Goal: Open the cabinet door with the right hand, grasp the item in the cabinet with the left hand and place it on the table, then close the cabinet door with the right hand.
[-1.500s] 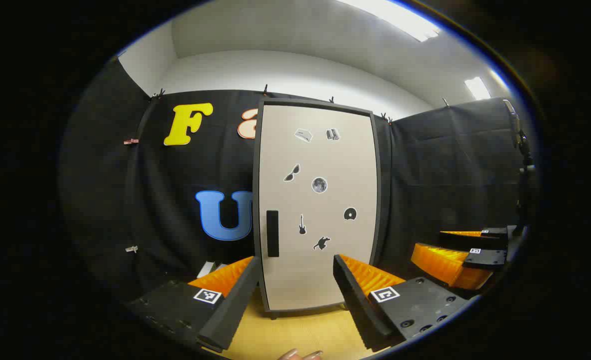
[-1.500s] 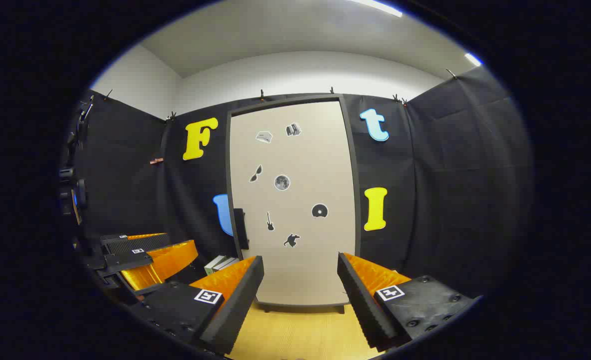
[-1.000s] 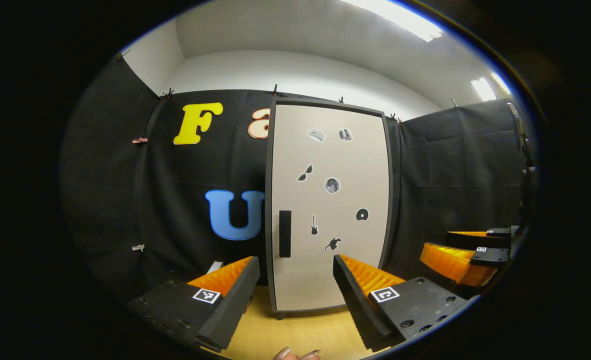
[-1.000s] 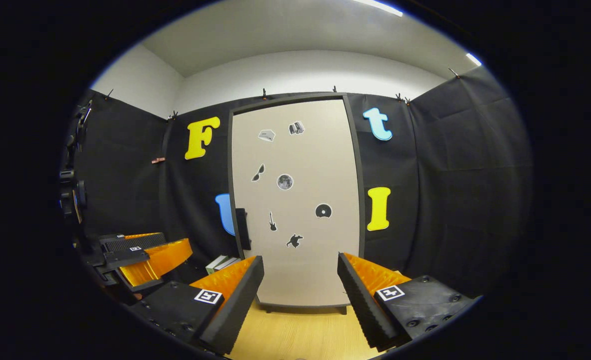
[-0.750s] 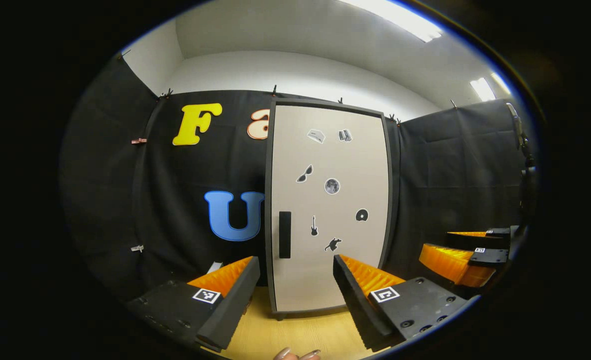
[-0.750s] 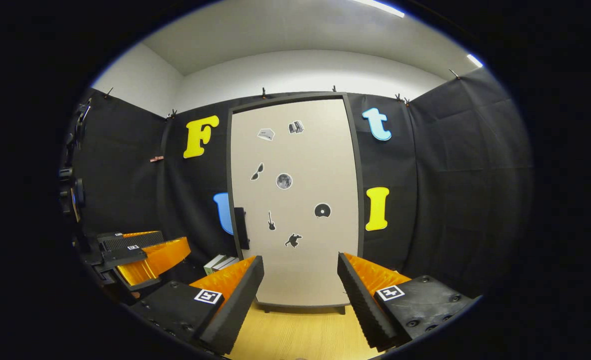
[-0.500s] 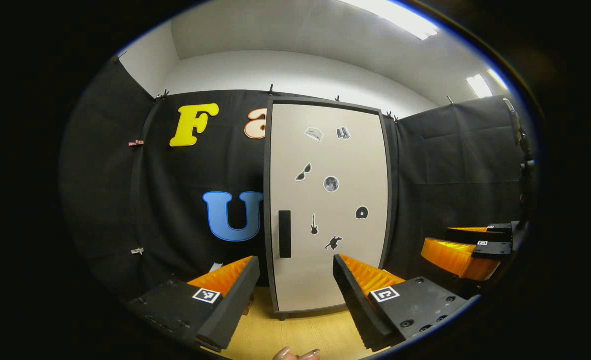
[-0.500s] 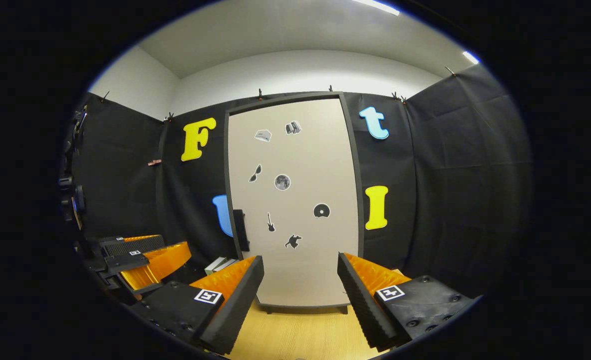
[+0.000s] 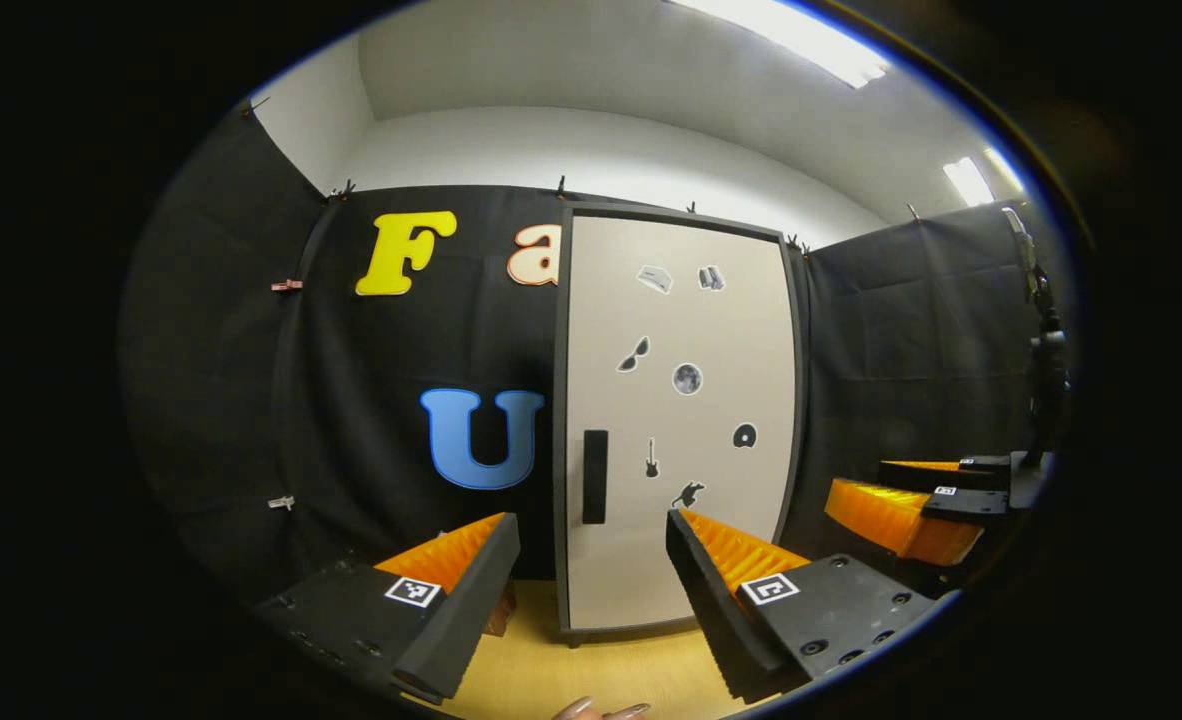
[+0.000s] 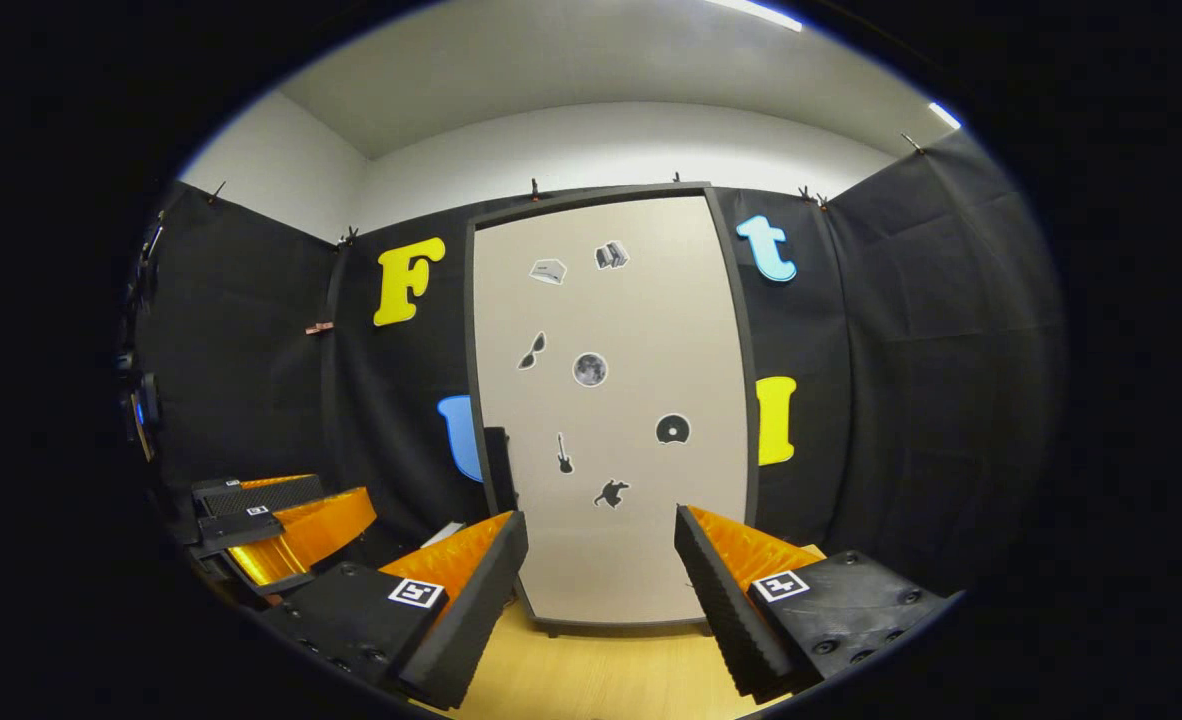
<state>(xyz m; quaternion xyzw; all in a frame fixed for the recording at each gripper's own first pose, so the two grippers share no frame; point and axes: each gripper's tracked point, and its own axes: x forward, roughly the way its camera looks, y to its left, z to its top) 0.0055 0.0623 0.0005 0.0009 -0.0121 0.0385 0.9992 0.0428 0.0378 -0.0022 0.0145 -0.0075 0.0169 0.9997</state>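
Note:
A tall cabinet stands on the wooden table [image 9: 536, 675] against the booth wall. Its beige door [image 9: 686, 540] is closed and carries several small dark stickers. A black vertical handle [image 9: 595, 477] sits at the door's left edge, also seen as the handle [image 10: 499, 455] in the right gripper view. Whatever is inside is hidden by the door [image 10: 641, 330]. My left gripper [image 9: 589, 522] is open, short of the door, in line with the handle. My right gripper [image 10: 601, 522] is open, facing the door's lower middle. Each gripper also appears off to the side: right gripper [image 9: 913, 492], left gripper [image 10: 269, 515].
Black cloth walls close in behind and on both sides of the cabinet. Bare wooden tabletop [image 10: 601, 675] lies between the grippers and the cabinet foot. A person's fingertips [image 9: 601, 710] show at the bottom edge. A small pale object [image 10: 446, 533] lies left of the cabinet base.
The cabinet has slid slightly right in both views, as both grippers shifted a little left. The door stays closed and both grippers stay open.

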